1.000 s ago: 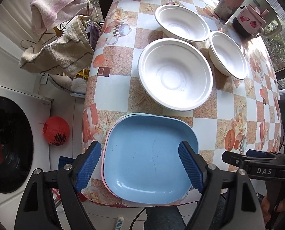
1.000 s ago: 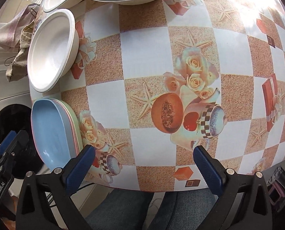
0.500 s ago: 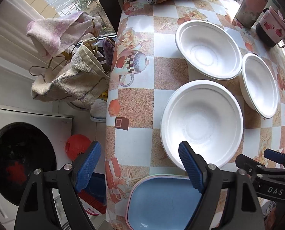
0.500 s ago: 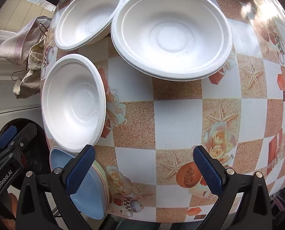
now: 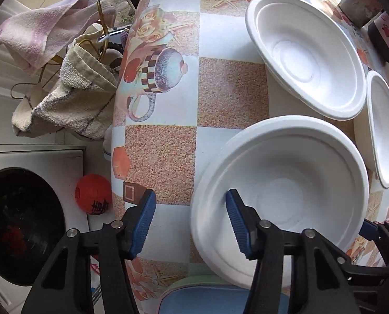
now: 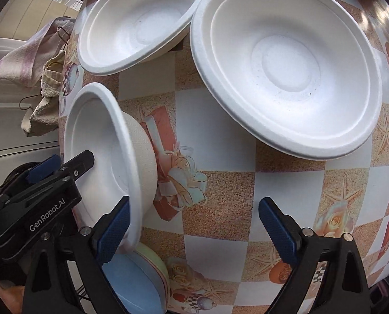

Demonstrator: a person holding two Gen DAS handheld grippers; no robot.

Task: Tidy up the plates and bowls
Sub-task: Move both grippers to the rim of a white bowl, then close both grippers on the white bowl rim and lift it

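Checkered tablecloth (image 5: pixel 231 91) holds three upright white bowls. Left gripper (image 5: pixel 190 221), closing, straddles the near bowl (image 5: pixel 286 183) rim, not yet pinching. Only the right view shows right gripper (image 6: pixel 194 231) closing, empty.

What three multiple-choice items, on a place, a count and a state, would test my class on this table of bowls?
1. Where is the blue plate? A) inside a bowl B) at the table's near edge C) on the floor
2. How many white bowls are on it? A) two B) three C) five
3. How does the left tool meet the nearest bowl? A) astride its rim B) both fingers inside C) clamped on a cup
1B, it peeks out at the edge; 2B, three show in both views; 3A, one finger inside, one outside, jaws closing, rim between them.
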